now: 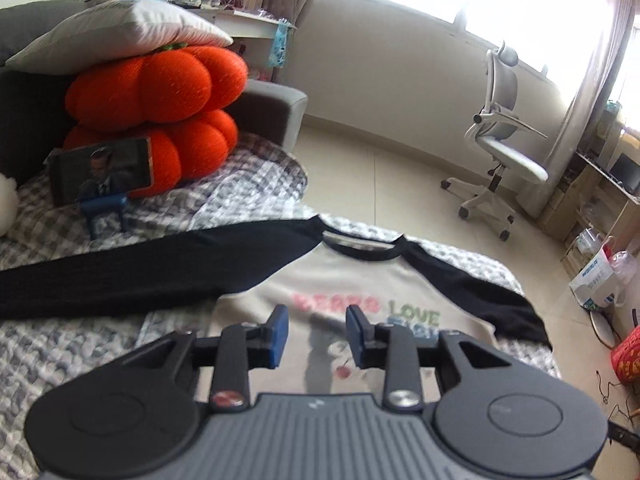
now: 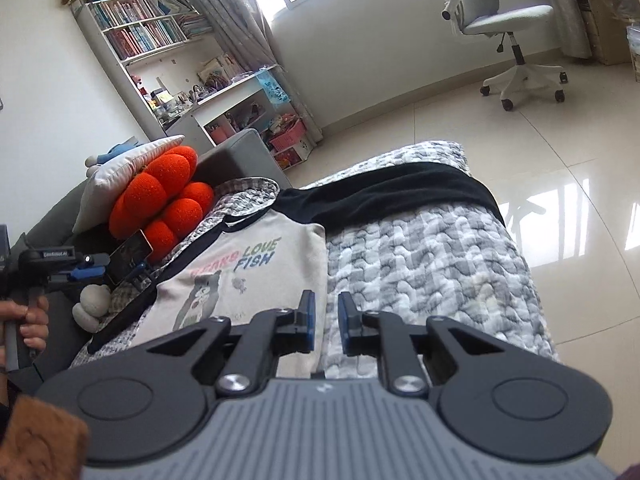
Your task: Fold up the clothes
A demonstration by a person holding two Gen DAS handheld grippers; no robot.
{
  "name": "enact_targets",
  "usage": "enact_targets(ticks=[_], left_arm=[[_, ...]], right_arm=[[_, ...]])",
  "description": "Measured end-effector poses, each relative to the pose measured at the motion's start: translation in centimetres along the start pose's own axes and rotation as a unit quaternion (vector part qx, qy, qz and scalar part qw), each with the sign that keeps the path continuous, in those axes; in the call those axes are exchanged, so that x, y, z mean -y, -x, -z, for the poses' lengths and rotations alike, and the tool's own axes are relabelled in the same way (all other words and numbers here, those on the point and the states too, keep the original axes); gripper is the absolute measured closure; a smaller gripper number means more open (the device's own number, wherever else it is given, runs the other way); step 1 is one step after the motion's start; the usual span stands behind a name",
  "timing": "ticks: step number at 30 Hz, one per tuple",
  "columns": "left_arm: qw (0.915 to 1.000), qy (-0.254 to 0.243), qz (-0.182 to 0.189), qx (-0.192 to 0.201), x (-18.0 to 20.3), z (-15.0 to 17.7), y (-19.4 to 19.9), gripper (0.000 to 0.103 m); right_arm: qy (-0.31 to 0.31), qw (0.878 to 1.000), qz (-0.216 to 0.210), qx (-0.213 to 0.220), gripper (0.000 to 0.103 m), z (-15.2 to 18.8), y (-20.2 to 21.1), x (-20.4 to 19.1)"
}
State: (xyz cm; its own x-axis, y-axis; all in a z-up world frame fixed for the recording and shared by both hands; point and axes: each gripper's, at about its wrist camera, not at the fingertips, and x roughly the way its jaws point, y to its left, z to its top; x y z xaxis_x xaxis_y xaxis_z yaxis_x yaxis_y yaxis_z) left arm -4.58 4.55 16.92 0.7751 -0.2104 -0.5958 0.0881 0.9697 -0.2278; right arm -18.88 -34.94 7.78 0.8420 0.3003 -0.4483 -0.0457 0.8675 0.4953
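Left tool released, blue pads apart, nothing between them, hovering above shirt. Right tool also released, narrow gap, empty, over shirt's edge where it meets quilt. Shirt lies flat on quilted bed, front up, cream body with black sleeves spread to both sides, print reading LOVE FISH. Orange cushions stacked near bed's head under white pillow; phone propped on blue stand before them. Office chair on tiled floor.
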Motion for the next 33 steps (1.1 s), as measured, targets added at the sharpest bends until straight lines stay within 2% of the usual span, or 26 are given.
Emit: enact_targets(ticks=[1, 4, 5, 6, 8, 10, 12, 14, 15, 17, 19, 21, 24, 27, 30, 31, 32, 33], left_arm=[[1.0000, 0.000, 0.005, 0.003, 1.2, -0.9, -0.4, 0.062], [0.9999, 0.012, 0.007, -0.007, 4.0, -2.8, -2.5, 0.062], [0.9998, 0.017, -0.001, -0.010, 4.4, -2.9, -3.5, 0.062], [0.9997, 0.021, -0.012, -0.010, 4.6, -2.7, -4.5, 0.062], [0.9990, 0.028, -0.034, -0.012, 5.0, -2.3, -6.6, 0.059], [0.9979, 0.031, -0.055, -0.015, 5.2, -1.5, -8.9, 0.057], [0.9964, 0.026, -0.073, -0.034, 4.4, 0.6, -11.7, 0.058], [0.9928, 0.037, -0.082, -0.079, 3.4, 1.7, -14.2, 0.061], [0.9924, 0.053, -0.074, -0.083, 2.8, 1.8, -14.7, 0.061], [0.9942, 0.056, -0.068, -0.062, 2.6, 1.5, -14.8, 0.060], [0.9949, 0.023, -0.084, -0.052, 3.2, 1.4, -15.3, 0.059], [0.9942, 0.005, -0.088, -0.062, 3.5, 1.5, -16.2, 0.059], [0.9921, -0.003, -0.089, -0.088, 3.5, 1.8, -17.9, 0.059], [0.9905, -0.012, -0.094, -0.099, 3.4, 2.1, -19.0, 0.058], [0.9903, -0.026, -0.095, -0.098, 3.6, 2.1, -19.6, 0.055], [0.9901, -0.032, -0.096, -0.097, 3.7, 2.2, -19.7, 0.053], [0.9900, -0.037, -0.095, -0.097, 3.8, 2.2, -19.9, 0.052], [0.9902, -0.038, -0.094, -0.097, 3.8, 2.1, -19.9, 0.050]], right_arm=[[0.004, 1.000, -0.003, 0.002, 0.085, -0.7, -0.3, -0.3], [0.002, 1.000, -0.012, 0.007, 0.085, -3.1, -1.2, -1.0], [-0.001, 1.000, -0.012, 0.009, 0.078, -3.8, -1.7, -1.0], [-0.004, 1.000, -0.011, 0.010, 0.066, -4.6, -2.2, -1.1], [-0.009, 1.000, -0.003, 0.005, 0.061, -5.6, -3.4, -1.0], [-0.013, 1.000, 0.006, -0.007, 0.061, -6.4, -4.9, -0.8], [-0.019, 0.999, 0.016, -0.023, 0.061, -6.4, -6.5, -0.1], [-0.037, 0.998, 0.031, -0.042, 0.061, -6.0, -8.2, 1.2], [-0.055, 0.997, 0.037, -0.048, 0.061, -6.0, -9.1, 2.0], [-0.093, 0.993, 0.050, -0.054, 0.061, -6.0, -10.7, 3.7], [-0.124, 0.989, 0.063, -0.047, 0.061, -6.4, -12.0, 4.9], [-0.147, 0.985, 0.082, -0.038, 0.061, -6.8, -13.2, 6.0], [-0.179, 0.976, 0.119, -0.026, 0.061, -7.3, -14.7, 7.4], [-0.211, 0.969, 0.129, 0.000, 0.061, -7.2, -15.5, 8.4], [-0.209, 0.968, 0.136, 0.023, 0.062, -7.6, -15.9, 8.1], [-0.197, 0.970, 0.143, 0.023, 0.067, -7.7, -16.2, 7.8], [-0.185, 0.970, 0.156, 0.018, 0.095, -7.8, -16.7, 7.6], [-0.178, 0.970, 0.165, 0.014, 0.102, -7.8, -17.0, 7.5]])
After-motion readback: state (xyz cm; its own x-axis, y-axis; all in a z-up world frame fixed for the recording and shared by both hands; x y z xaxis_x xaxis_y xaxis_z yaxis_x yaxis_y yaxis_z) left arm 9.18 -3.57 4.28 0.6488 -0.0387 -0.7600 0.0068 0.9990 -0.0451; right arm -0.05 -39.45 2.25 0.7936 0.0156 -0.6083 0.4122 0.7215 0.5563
